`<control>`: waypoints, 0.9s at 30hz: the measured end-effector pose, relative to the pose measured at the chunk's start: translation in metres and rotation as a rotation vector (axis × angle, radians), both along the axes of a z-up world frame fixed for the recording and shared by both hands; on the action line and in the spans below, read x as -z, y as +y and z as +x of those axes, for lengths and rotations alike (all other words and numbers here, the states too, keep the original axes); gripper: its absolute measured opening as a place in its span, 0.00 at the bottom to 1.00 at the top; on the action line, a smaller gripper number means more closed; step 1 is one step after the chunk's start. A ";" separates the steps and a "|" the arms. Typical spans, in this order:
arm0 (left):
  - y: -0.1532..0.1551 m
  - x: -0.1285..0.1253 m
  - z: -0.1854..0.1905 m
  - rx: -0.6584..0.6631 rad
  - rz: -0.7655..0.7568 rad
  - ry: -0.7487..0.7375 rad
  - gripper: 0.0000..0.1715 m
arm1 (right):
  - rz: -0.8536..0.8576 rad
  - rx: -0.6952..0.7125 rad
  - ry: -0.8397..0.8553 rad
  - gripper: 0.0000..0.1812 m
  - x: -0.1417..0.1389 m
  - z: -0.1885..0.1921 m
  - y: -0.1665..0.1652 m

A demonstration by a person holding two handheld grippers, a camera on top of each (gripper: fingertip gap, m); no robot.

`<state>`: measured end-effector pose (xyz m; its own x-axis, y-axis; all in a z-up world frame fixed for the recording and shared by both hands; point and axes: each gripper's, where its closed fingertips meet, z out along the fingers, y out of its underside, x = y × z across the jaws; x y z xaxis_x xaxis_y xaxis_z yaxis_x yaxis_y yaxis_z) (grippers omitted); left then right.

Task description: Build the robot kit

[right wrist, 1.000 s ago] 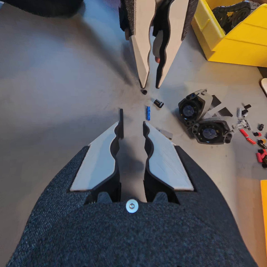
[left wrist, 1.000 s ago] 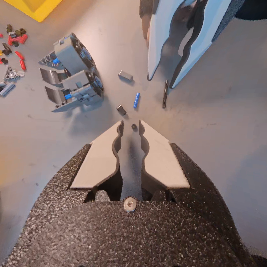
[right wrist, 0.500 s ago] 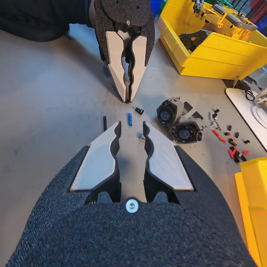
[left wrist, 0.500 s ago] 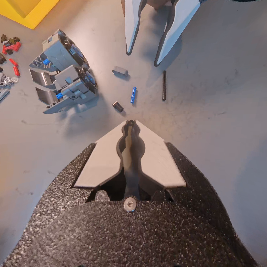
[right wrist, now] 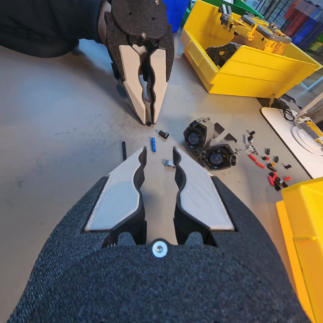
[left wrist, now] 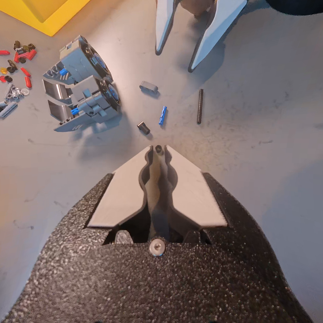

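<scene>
Since 1 s ago the left gripper [left wrist: 158,148] has gone from jaws apart w/ a small black bush [left wrist: 158,149] lying loose between its tips to jaws pinched on that bush, and the right gripper [right wrist: 159,148] has drawn back off the parts, so more of the bench shows in its view. Largest first: grey table [right wrist: 52,122], yellow bin [right wrist: 253,73] w/ a yellow model inside, far right; twin grey motor block [left wrist: 82,90] left of centre; right gripper, jaws wide apart, holding nothing, hovering over the loose bits; left gripper, closed on the bush at the very tips. Then grey short beam [left wrist: 149,86], black axle [left wrist: 200,106], blue pin [left wrist: 163,115], black sleeve [left wrist: 143,128], scatter of red/black pins [left wrist: 19,57] far left. Risk, as I judge it: grip is only at the extreme tips on a tiny round part, so it could squirt out or roll if squeezed harder or tilted. Bush's bore faces roughly up toward the left wrist cam; its long axis can't be told, too small.
</scene>
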<state>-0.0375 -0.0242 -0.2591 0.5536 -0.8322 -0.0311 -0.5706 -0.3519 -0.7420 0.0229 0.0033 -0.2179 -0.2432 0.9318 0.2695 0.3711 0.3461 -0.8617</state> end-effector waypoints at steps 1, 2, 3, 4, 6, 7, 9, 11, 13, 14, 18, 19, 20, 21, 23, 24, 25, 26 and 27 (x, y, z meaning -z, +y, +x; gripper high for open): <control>0.000 -0.004 0.001 0.002 0.002 -0.027 0.12 | -0.014 0.004 0.011 0.16 -0.002 0.000 0.001; 0.001 -0.011 0.002 -0.002 0.011 -0.074 0.13 | -0.026 0.008 0.023 0.16 -0.005 0.001 0.003; 0.003 -0.022 0.003 -0.012 0.026 -0.136 0.16 | -0.037 0.015 0.037 0.16 -0.007 0.001 0.004; 0.008 -0.035 0.001 -0.040 0.053 -0.201 0.18 | -0.049 0.020 0.051 0.16 -0.010 0.001 0.006; 0.022 -0.061 -0.010 -0.136 0.131 -0.310 0.21 | -0.078 0.035 0.086 0.16 -0.016 0.002 0.009; 0.031 -0.072 -0.020 -0.215 0.174 -0.350 0.22 | -0.096 0.045 0.110 0.16 -0.021 0.002 0.012; 0.048 -0.087 -0.045 -0.382 0.258 -0.409 0.27 | -0.139 0.070 0.162 0.17 -0.030 0.003 0.018; 0.055 -0.096 -0.065 -0.490 0.322 -0.447 0.31 | -0.182 0.110 0.221 0.19 -0.040 0.004 0.027; 0.059 -0.103 -0.079 -0.563 0.374 -0.465 0.36 | -0.222 0.162 0.284 0.22 -0.050 0.006 0.039; 0.060 -0.106 -0.084 -0.590 0.399 -0.465 0.39 | -0.241 0.185 0.311 0.24 -0.054 0.007 0.044; 0.060 -0.117 -0.097 -0.664 0.485 -0.460 0.46 | -0.259 0.272 0.390 0.28 -0.065 0.014 0.063; 0.060 -0.118 -0.098 -0.672 0.494 -0.456 0.48 | -0.253 0.285 0.397 0.29 -0.066 0.015 0.066; 0.060 -0.118 -0.098 -0.672 0.496 -0.453 0.48 | -0.247 0.295 0.403 0.30 -0.066 0.015 0.068; 0.060 -0.118 -0.097 -0.671 0.496 -0.452 0.48 | -0.242 0.298 0.405 0.30 -0.067 0.016 0.068; 0.060 -0.118 -0.096 -0.663 0.498 -0.454 0.46 | -0.238 0.295 0.400 0.30 -0.066 0.015 0.067; 0.060 -0.118 -0.094 -0.656 0.499 -0.456 0.45 | -0.235 0.290 0.395 0.30 -0.065 0.014 0.066; 0.060 -0.119 -0.093 -0.649 0.506 -0.457 0.44 | -0.232 0.284 0.391 0.30 -0.064 0.014 0.064; 0.059 -0.122 -0.090 -0.639 0.519 -0.454 0.42 | -0.229 0.278 0.386 0.30 -0.064 0.013 0.063; 0.057 -0.125 -0.088 -0.627 0.536 -0.449 0.41 | -0.227 0.276 0.383 0.30 -0.064 0.013 0.062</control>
